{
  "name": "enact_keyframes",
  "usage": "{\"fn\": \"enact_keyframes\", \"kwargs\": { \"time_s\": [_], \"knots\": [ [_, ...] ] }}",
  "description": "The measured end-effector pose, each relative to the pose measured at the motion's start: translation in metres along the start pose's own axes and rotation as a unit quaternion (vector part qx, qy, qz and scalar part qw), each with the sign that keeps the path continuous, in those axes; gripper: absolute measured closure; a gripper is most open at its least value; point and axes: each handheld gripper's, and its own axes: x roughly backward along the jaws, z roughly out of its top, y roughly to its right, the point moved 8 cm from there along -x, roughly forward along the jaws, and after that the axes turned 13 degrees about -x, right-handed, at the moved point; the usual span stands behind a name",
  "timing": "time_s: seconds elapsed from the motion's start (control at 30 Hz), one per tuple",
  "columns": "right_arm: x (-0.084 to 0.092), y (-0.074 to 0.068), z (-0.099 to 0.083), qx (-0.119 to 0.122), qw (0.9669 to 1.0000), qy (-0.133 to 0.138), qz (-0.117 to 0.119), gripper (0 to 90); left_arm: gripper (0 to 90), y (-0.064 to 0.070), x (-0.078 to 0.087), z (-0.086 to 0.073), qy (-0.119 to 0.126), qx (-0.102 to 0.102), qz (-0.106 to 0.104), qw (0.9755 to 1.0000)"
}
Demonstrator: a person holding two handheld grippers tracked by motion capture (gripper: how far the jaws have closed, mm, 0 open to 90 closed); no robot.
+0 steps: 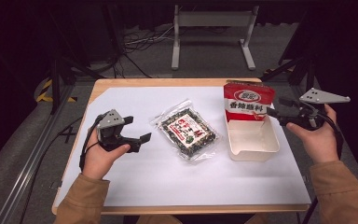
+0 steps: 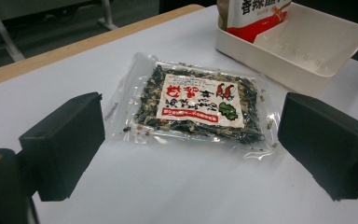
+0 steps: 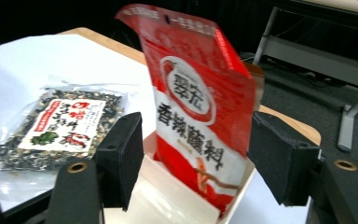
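Your right claw (image 1: 274, 112) stands spread just off the red pouch (image 1: 248, 101), which leans upright in the far end of the white tray (image 1: 253, 140), while your left claw (image 1: 137, 129) is spread before the clear seaweed packet (image 1: 187, 131) lying flat on the surface (image 1: 135, 182).

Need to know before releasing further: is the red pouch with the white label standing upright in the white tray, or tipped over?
Upright: the red pouch with the white label stands on its bottom edge at the far end of the white plastic tray, label readable.
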Motion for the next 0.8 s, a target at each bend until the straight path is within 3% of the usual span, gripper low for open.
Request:
{"fn": "enact_keyframes", "kwargs": {
  "time_s": [0.1, 0.2, 0.33, 0.43, 0.5, 0.6, 0.67, 0.8],
  "knots": [
    [0.005, -0.009, -0.004, -0.001, 1.0000, 0.002, 0.006, 36.4, 4.6, -0.002, -0.002, -0.004, -0.007, 0.003, 0.001, 1.0000],
    [0.008, -0.019, -0.011, -0.001, 0.9998, 0.007, 0.020, 39.3, 3.4, -0.010, -0.005, -0.007, -0.016, -0.005, 0.035, 0.9992],
    [0.009, -0.031, -0.018, 0.009, 0.9991, 0.007, 0.040, 43.5, 3.9, -0.011, -0.012, -0.010, -0.022, 0.017, 0.022, 0.9994],
    [0.009, -0.041, -0.024, 0.020, 0.9981, 0.008, 0.058, 45.2, 6.5, -0.014, -0.019, -0.017, -0.049, 0.006, 0.026, 0.9984],
    [0.008, -0.048, -0.028, 0.022, 0.9973, 0.004, 0.070, 45.7, 12.8, -0.014, -0.024, -0.019, -0.058, -0.003, 0.012, 0.9982],
    [0.006, -0.057, -0.033, 0.030, 0.9964, 0.000, 0.079, 48.9, 24.9, -0.018, -0.032, -0.020, -0.094, -0.042, 0.011, 0.9946],
    [0.005, -0.063, -0.035, 0.034, 0.9957, -0.001, 0.086, 48.8, 28.3, -0.021, -0.039, -0.020, -0.110, -0.038, 0.013, 0.9932],
    [0.004, -0.076, -0.038, 0.048, 0.9938, 0.005, 0.100, 47.9, 25.6, -0.031, -0.050, -0.012, -0.094, -0.033, 0.025, 0.9947]
  ]
}}
